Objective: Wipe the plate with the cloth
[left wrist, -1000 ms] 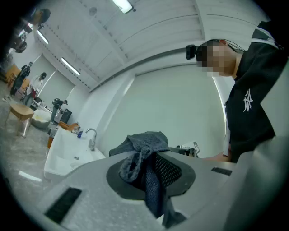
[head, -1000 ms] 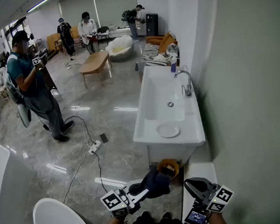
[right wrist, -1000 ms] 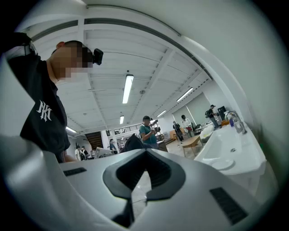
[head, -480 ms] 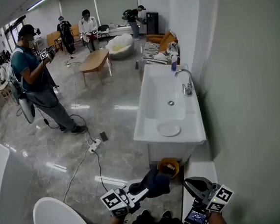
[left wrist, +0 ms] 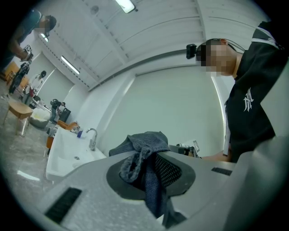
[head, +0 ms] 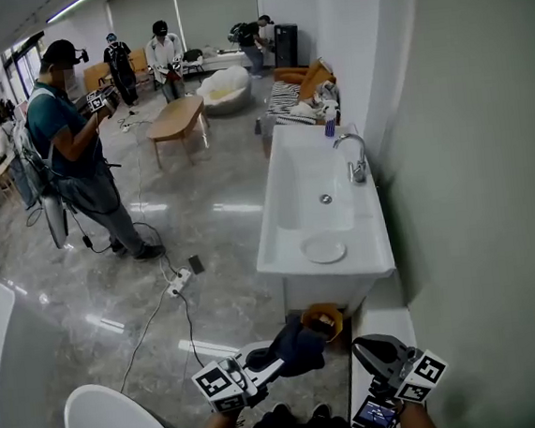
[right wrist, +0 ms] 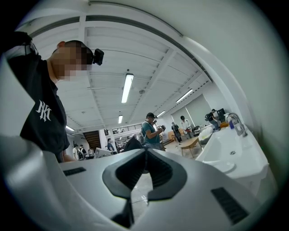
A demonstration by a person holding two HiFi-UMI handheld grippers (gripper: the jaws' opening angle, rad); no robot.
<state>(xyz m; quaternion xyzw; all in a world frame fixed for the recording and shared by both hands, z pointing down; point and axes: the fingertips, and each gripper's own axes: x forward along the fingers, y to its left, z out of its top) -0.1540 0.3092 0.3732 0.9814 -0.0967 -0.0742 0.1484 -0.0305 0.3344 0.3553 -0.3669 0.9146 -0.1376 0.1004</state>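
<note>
Left gripper [left wrist: 149, 173]: clamped on the dark grey cloth [left wrist: 143, 146]. The fabric is bunched between the jaws, with one fold standing up above them and a tail hanging below. It is held low in front of the person's body and aimed roughly toward the sink. This looks like a carrying hold, with enough loose cloth left free to serve as the wiping face

Right gripper [right wrist: 144, 155]: jaws together, nothing between them. It is held level beside the left gripper. My guess is it is kept free to steady the plate once it is reached

Plate [head: 324, 248]: white, lying flat at the near end of the long white sink [head: 272, 245], well apart from both grippers. I cannot tell whether it sits in the basin or on a ledge. The tap [head: 357, 160] is further along, on the wall side

Judgement: wiping has not begun. The person has to close on the sink first, then bring the cloth down onto the plate. A light plate may skid under the cloth unless it is held
</note>
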